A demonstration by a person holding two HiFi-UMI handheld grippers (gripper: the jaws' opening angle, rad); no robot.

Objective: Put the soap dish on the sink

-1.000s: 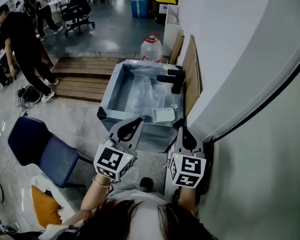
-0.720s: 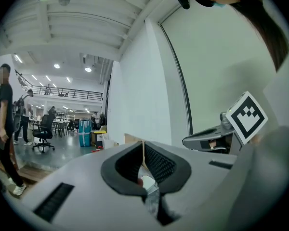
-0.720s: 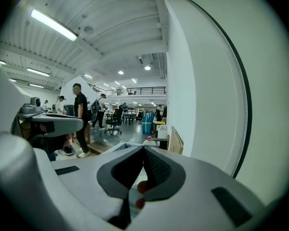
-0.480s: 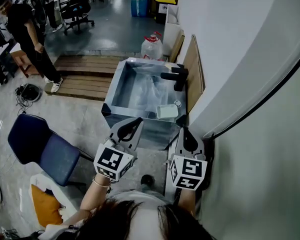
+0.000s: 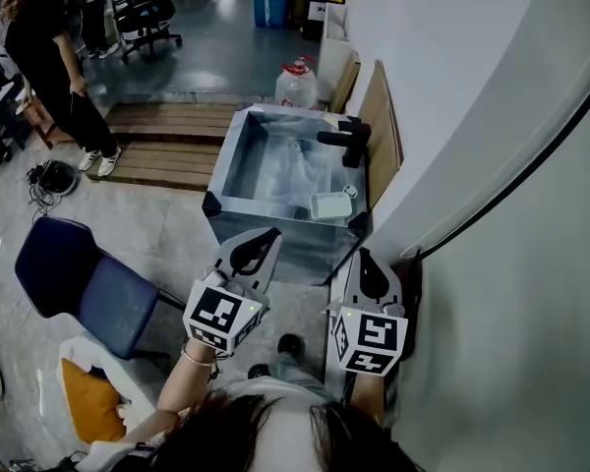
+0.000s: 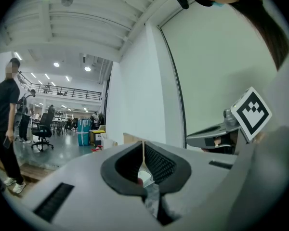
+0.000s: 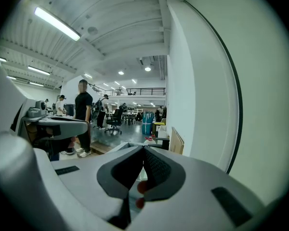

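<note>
The white soap dish (image 5: pixel 329 206) lies at the near right corner of the metal sink (image 5: pixel 275 221), just below the black faucet (image 5: pixel 344 138). My left gripper (image 5: pixel 270 234) hovers short of the sink's near rim, shut with nothing in it. My right gripper (image 5: pixel 362 256) is level with it beside the wall, also shut and empty. In the left gripper view the jaws (image 6: pixel 143 146) meet tip to tip, and the right gripper (image 6: pixel 216 131) shows at the side. The right gripper view shows its jaws (image 7: pixel 143 150) pressed together.
A white wall (image 5: pixel 492 165) runs close along the right, with a wooden board (image 5: pixel 379 136) leaning behind the sink. A blue chair (image 5: pixel 74 283) stands at the left. A wooden pallet (image 5: pixel 167 146), a water jug (image 5: pixel 297 85) and a person (image 5: pixel 49 57) are farther off.
The sink and dish have slid slightly up and right in the head view. The person at far left has walked. Both grippers stay shut and nearly still.
</note>
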